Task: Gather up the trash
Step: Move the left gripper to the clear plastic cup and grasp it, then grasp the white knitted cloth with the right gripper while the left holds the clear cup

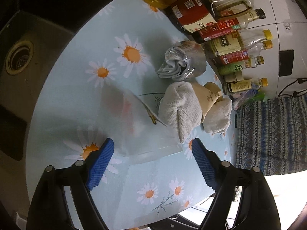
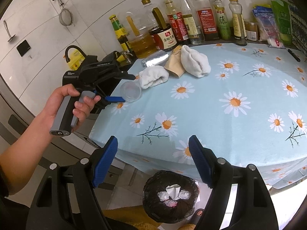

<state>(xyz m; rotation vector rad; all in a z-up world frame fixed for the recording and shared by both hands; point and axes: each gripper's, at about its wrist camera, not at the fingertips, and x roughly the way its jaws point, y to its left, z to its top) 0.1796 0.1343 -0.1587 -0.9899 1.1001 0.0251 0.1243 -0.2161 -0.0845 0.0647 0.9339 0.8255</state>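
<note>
Now my left hand-held gripper (image 1: 151, 164) half-wide, straddling clear cup (image 1: 145, 134), pads not pressing; right hand-held gripper (image 2: 153, 161) wide, empty, above bin (image 2: 170, 195) for drop.

- 1 clear plastic cup (image 2: 131, 94) on the tabletop (image 2: 211, 118).
- 2 white cloth wads (image 2: 194, 63), w/ 1 brown paper cup (image 2: 175, 63) lying between them.
- 1 shiny foil wad (image 2: 154, 60).
- Abt 10 bottles (image 2: 207, 19) in a row at the back.
- 1 bin w/ black bag (image 2: 170, 195); 4 bits of trash inside.
- 2 tongs: left (image 2: 124, 88), right (image 2: 153, 161).
</note>
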